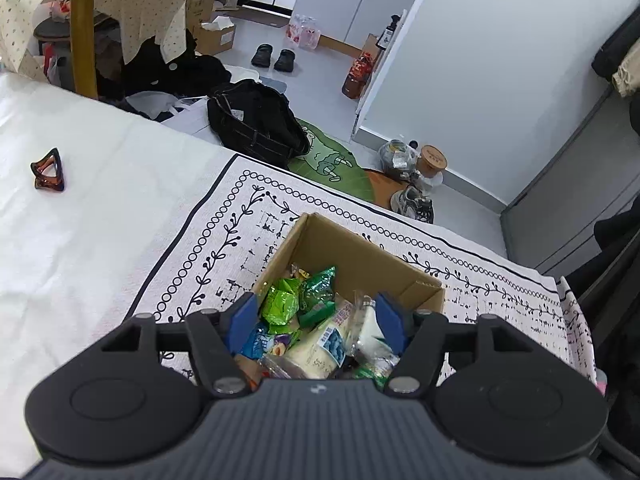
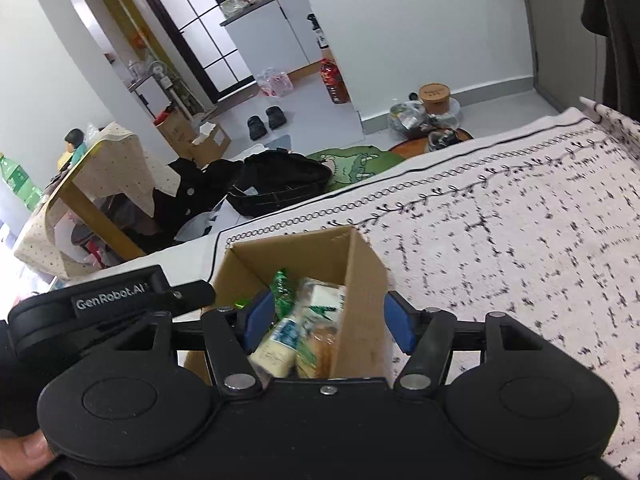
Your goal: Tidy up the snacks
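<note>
The box of snacks (green packets on top) sits just below both tools; left tool and right tool hover spread apart, grasping nothing.

The supporting surface is a bed covered by a white sheet. A patterned cloth with black border lies on it, carrying an open cardboard box – upright, snack packets inside. A brown hair claw rests on the sheet, well apart from the box.

The right gripper, blue-padded fingers spread, straddles the brown cardboard box's right wall above packaged snacks.
</note>
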Motion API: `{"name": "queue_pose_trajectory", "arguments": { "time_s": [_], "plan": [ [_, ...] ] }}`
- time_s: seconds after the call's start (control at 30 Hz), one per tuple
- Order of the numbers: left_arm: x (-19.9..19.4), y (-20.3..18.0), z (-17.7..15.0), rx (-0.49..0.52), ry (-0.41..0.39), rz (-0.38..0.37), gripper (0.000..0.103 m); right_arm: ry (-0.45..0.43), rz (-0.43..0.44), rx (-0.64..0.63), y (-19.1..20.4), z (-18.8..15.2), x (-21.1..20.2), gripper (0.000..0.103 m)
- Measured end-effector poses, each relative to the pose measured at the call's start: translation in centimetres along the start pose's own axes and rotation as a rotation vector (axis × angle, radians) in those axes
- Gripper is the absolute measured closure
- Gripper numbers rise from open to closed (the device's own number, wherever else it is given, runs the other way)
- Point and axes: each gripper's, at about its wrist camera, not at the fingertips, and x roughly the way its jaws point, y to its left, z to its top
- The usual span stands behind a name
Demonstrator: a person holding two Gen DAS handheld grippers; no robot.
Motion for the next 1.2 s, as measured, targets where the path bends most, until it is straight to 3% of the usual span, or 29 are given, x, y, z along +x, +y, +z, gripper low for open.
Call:
{"name": "queue_pose_trajectory", "arguments": {
  "time_s": [0.2,0.53,0.87,1.2],
  "plan": [
    [-0.7,-1.7,-0.2,0.076,-0.012,0.008,0.031,0.002,-0.017,0.027,-2.0,0.1,-2.0,0.039],
    [-3.2,-3.6,-1.9,0.118,0.007,0.009,0.02,-0.041,-0.008,0.017,-4.2,0.4,-6.7,0.025],
    [-7.8,-4.5,-3.6,0.143,-0.016,-0.006,0.011,-0.093,0.004,0.019,-5.5,-0.6,-11.4,0.007],
    [-12.4,-5.1,-5.6,0.182,-0.069,-0.037,0.0,-0.125,0.012,0.001,-5.9,-2.2,-15.2,0.0]
  ]
}}
